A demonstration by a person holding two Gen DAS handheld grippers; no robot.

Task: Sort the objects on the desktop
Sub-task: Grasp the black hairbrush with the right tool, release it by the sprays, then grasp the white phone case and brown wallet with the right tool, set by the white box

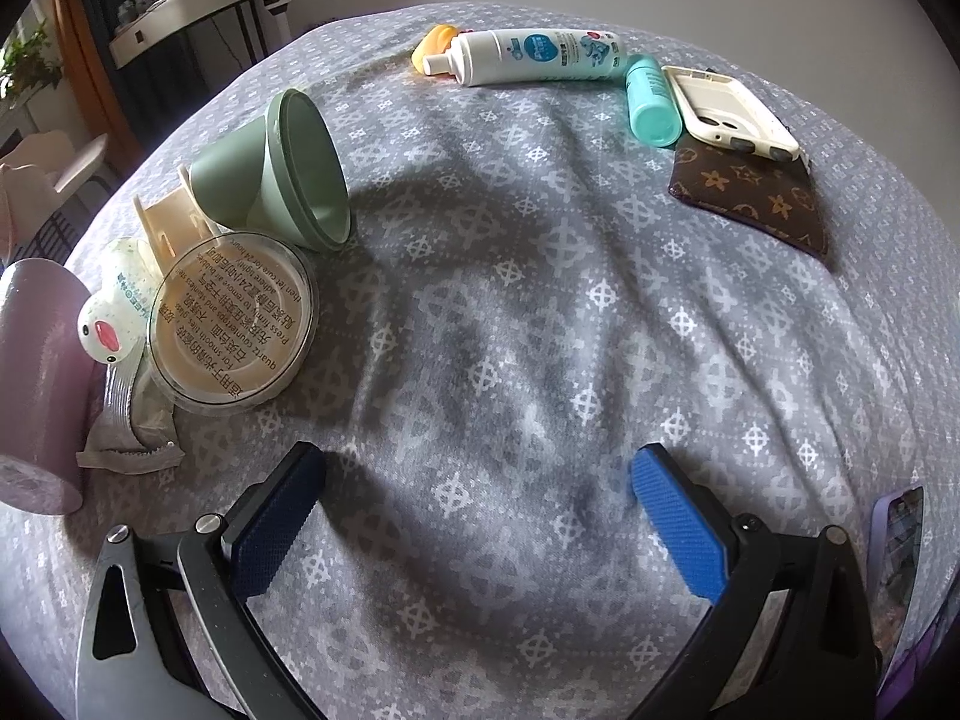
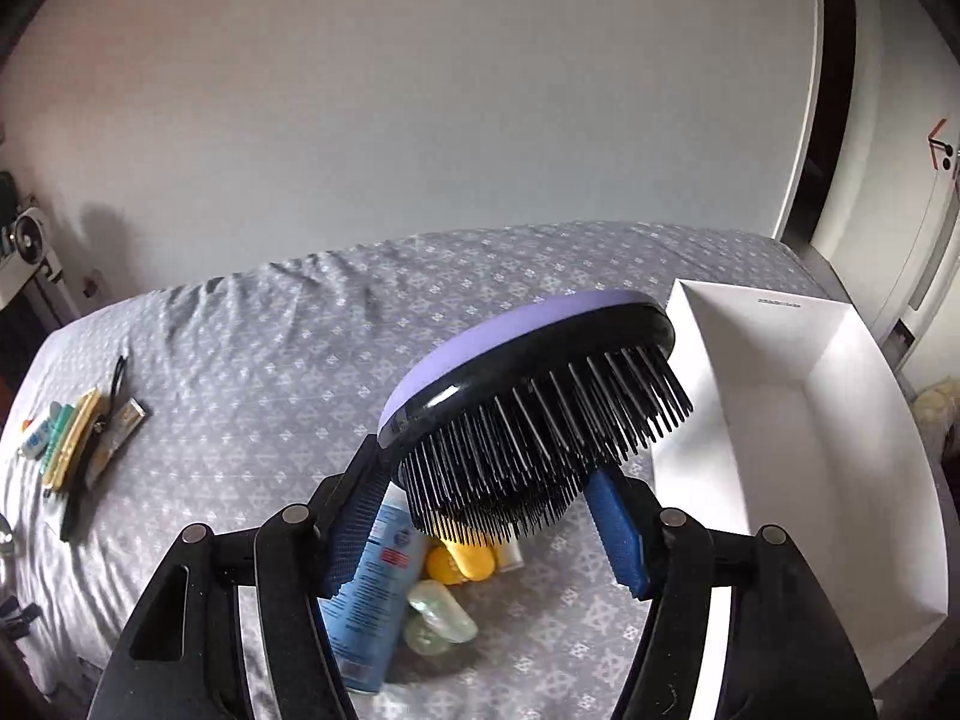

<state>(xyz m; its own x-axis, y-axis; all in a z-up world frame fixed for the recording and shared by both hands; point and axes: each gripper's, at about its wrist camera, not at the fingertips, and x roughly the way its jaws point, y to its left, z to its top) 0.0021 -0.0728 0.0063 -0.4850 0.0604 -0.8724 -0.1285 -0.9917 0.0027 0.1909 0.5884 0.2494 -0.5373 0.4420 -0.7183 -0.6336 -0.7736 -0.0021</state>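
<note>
Progress: we judge the sort barely begun. The white box (image 2: 798, 420) at the right edge of the cloth (image 2: 270, 360) shows only bare floor and walls in the part we can see; nothing lies in it.

Left to do, taking the box as landmark:
- Just left of its near corner, under the right gripper (image 2: 486, 516): a blue can (image 2: 372, 594), a yellow item (image 2: 462, 561) and a pale green lump (image 2: 438, 618), close together.
- Far left of the box, at the opposite cloth edge: a row of slim items (image 2: 78, 444), too small there to name.
- In the left wrist view the box is out of sight. There we see a green cup (image 1: 282, 174) on its side, a round lid (image 1: 234, 324) touching it, a white tube (image 1: 528, 57), a teal bottle (image 1: 651, 102), a phone case (image 1: 729, 111) resting on a brown wallet (image 1: 756, 198), and a mauve cup (image 1: 36, 384) at the left edge.

In hand: the brush (image 2: 528, 384), purple back up, bristles down and towards the camera, held in the air just left of the box's near wall. The right fingers clamp its near end, one pad on each side; most of the head juts beyond the tips towards the box.

Left gripper (image 1: 474, 522): fingers spread wide over bare cloth, nothing between them.
</note>
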